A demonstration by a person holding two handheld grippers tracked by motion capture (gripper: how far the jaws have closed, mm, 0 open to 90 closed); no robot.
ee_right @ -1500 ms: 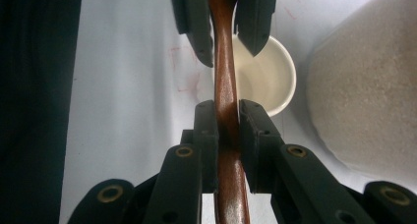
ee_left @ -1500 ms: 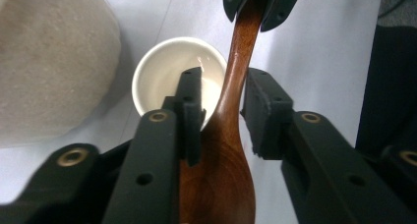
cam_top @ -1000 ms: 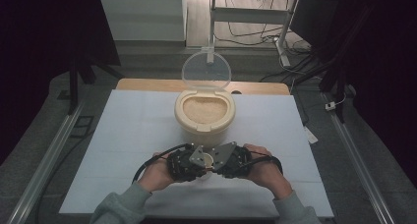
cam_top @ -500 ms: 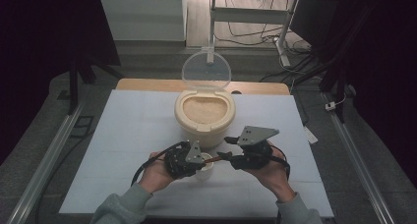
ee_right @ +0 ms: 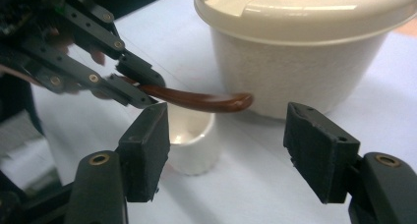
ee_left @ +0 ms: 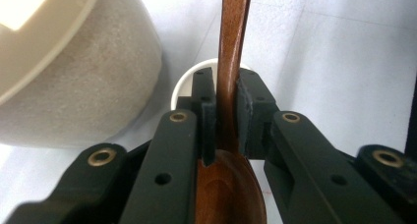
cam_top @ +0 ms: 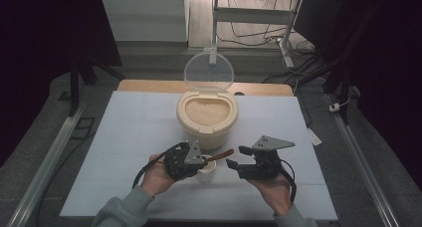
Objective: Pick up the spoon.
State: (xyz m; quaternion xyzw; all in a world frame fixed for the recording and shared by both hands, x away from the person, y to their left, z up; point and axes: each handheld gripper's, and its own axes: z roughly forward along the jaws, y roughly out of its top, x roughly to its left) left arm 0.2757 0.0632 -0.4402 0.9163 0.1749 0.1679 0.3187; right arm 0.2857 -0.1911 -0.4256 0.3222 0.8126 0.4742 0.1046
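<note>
Your left tongs [cam_top: 198, 162] are clamped tight on the neck of a brown wooden spoon [ee_left: 231, 76], the pads pressing it from both sides just above the bowl; its slim, glossy handle [cam_top: 221, 155] sticks out toward your right hand. Your right tongs [cam_top: 238, 157] have just been opening and now stand wide, with nothing pressed between the pads; the tip of the spoon handle [ee_right: 236, 102] hangs a little beyond them, apart from both jaws.

Directly under the spoon sits a small white cup [cam_top: 206, 173], smooth and round, near the front edge of the worktop [cam_top: 124, 132] and about midway along it. Just behind the cup, close to its rim, stands a cream tub [cam_top: 207, 120] with a speckled, grainy wall and a smooth pale rim; it is filled with fine, light grain. Its clear round lid [cam_top: 209, 71] stands upright at the back. The tub blocks any push straight toward the far edge, and the cup sits between your two tongs. The worktop is a flat, pale blue sheet over a wooden board whose strip shows along the far edge.
</note>
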